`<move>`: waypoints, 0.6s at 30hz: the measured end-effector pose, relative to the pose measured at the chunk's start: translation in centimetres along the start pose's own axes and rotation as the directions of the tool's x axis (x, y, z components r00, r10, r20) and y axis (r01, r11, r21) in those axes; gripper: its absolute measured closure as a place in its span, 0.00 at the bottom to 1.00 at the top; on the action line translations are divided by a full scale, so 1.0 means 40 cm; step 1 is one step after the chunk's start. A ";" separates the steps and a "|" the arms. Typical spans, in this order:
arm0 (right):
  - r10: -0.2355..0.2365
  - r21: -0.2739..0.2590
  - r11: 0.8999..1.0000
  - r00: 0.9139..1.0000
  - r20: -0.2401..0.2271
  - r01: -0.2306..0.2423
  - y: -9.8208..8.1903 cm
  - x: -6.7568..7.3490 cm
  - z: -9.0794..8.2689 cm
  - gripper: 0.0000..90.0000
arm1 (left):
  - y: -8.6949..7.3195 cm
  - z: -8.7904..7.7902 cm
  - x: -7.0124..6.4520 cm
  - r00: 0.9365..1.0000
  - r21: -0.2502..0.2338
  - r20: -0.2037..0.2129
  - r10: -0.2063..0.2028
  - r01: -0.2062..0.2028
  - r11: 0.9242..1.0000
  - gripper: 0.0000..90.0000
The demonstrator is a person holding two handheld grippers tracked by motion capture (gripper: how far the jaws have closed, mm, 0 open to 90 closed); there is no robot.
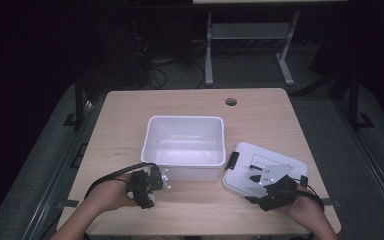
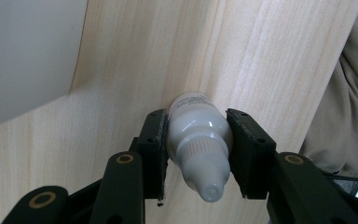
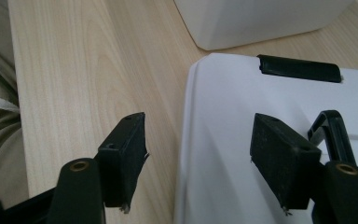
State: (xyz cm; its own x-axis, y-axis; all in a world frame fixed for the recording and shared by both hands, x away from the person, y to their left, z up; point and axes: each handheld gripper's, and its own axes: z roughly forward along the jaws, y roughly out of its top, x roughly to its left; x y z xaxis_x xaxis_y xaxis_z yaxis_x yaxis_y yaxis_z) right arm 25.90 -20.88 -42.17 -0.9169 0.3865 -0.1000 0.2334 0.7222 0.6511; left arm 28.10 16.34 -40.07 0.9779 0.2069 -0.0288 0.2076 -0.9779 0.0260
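Left gripper (image 2: 198, 144) clenched on a small white dropper bottle (image 2: 197, 140) at lower centre of its view, above the wooden table (image 2: 144, 70), right gripper (image 3: 198, 158) released, jaws straddling the white lid's (image 3: 223, 116) edge, white bin (image 1: 185, 145) mid-frame.

Both hands low at the near edge, one gripper clamped, the other gaping.

The left hand (image 1: 111, 194) comes in from the bottom left, its forearm angled toward the middle, and carries the left gripper (image 1: 156, 181) pointing to the right across the table; in the left gripper view its two black jaws press from both sides on a small white bottle (image 2: 198, 140), pads flat against it. The right hand (image 1: 305, 206) enters from the bottom right with the right gripper (image 1: 254, 177) aimed up and to the left; its jaws stand well apart, nothing pinched between them, one to each side of the lid's edge.
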 end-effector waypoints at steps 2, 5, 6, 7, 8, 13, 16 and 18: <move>0.003 -0.002 1.000 1.000 0.001 -0.003 -0.001 -0.001 0.001 0.39 | -0.001 -0.001 0.001 1.000 -0.005 0.001 -0.003 0.003 1.000 0.67; 0.001 0.001 1.000 1.000 0.001 -0.001 -0.003 -0.001 0.002 0.39 | -0.002 -0.007 0.001 1.000 -0.012 0.001 -0.002 0.002 1.000 0.67; 0.003 0.002 1.000 1.000 0.001 -0.003 -0.003 -0.001 0.003 0.39 | -0.002 -0.011 0.000 1.000 -0.015 0.003 -0.004 0.004 1.000 0.67; 0.002 0.001 1.000 1.000 0.002 -0.002 -0.003 -0.002 0.003 0.39 | -0.003 -0.014 -0.001 1.000 -0.018 0.003 -0.002 0.002 1.000 0.67; 0.003 0.000 1.000 1.000 0.001 -0.003 -0.003 -0.002 0.002 0.39 | -0.004 -0.018 -0.002 1.000 -0.021 0.001 0.000 0.000 1.000 0.67; 0.007 0.002 1.000 1.000 0.003 -0.007 -0.004 -0.003 0.001 0.39 | -0.006 -0.045 -0.008 1.000 -0.027 -0.010 0.007 -0.008 1.000 0.67; 0.006 0.001 1.000 1.000 0.005 -0.006 -0.004 -0.002 0.000 0.38 | -0.010 -0.069 -0.011 1.000 -0.038 -0.012 0.015 -0.016 0.999 0.67; 0.008 0.003 1.000 1.000 0.005 -0.008 -0.004 -0.001 0.000 0.38 | -0.014 -0.083 -0.014 1.000 -0.043 -0.017 0.016 -0.017 0.999 0.67</move>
State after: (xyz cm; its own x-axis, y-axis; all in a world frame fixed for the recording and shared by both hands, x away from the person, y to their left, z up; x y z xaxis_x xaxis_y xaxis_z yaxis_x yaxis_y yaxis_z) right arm 25.90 -21.01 -42.28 -0.9131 0.3956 -0.0986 0.2419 0.7204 0.6500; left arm 27.53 16.88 -36.74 0.9814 0.1919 -0.0117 0.1922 -0.9789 0.0695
